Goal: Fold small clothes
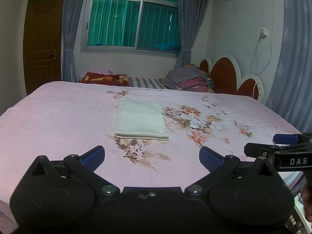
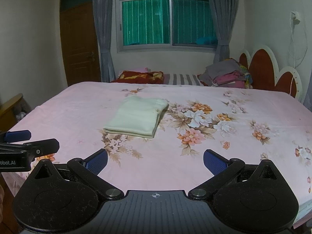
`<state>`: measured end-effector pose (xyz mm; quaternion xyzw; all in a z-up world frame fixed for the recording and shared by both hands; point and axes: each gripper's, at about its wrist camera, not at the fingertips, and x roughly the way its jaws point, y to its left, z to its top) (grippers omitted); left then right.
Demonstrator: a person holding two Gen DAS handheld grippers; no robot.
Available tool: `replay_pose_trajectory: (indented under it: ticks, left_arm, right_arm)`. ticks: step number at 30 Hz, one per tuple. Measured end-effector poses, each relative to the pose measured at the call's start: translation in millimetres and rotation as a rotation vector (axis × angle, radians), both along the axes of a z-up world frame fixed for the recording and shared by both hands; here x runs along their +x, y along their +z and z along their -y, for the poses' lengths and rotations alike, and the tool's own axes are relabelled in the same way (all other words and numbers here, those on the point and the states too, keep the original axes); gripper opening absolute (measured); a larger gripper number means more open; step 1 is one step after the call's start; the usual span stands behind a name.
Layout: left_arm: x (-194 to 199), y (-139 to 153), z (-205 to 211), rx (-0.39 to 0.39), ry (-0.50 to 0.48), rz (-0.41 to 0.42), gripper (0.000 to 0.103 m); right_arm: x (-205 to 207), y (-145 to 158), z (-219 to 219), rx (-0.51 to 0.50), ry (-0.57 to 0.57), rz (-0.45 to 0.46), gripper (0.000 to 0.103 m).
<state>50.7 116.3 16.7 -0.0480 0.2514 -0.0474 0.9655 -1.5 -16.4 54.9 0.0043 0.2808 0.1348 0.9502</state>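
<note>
- The folded cream garment is lying flat mid-bed, its long axis running toward 12 o'clock, the folded edge nearest.
- The left claw and right claw are being held level at 6 o'clock, both spread wide, gripping nothing.

Each hand-held gripper is matte black, with blue ribbed pads, silver pivot screws and white lettering, perhaps "DAS".

Folded cream garment lies on the floral bedsheet at twelve o'clock; right gripper spread wide, empty; left gripper at nine o'clock.
</note>
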Motion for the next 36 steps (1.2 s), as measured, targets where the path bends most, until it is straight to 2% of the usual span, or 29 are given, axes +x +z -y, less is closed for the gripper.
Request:
replay_pose_trajectory:
  ticks: [28,36]
  left_arm:
    - [-2.2,3.5,6.6,0.014,-0.001,0.003,0.103]
    - [-2.0,5.5,12.3,0.026,-0.01,0.04,0.102]
  right_arm:
    - [0.4,-4.0,10.2,0.006,0.003,-0.005,0.103]
    - [-1.4,-5.2,19.6,0.016,0.0,-0.009,0.103]
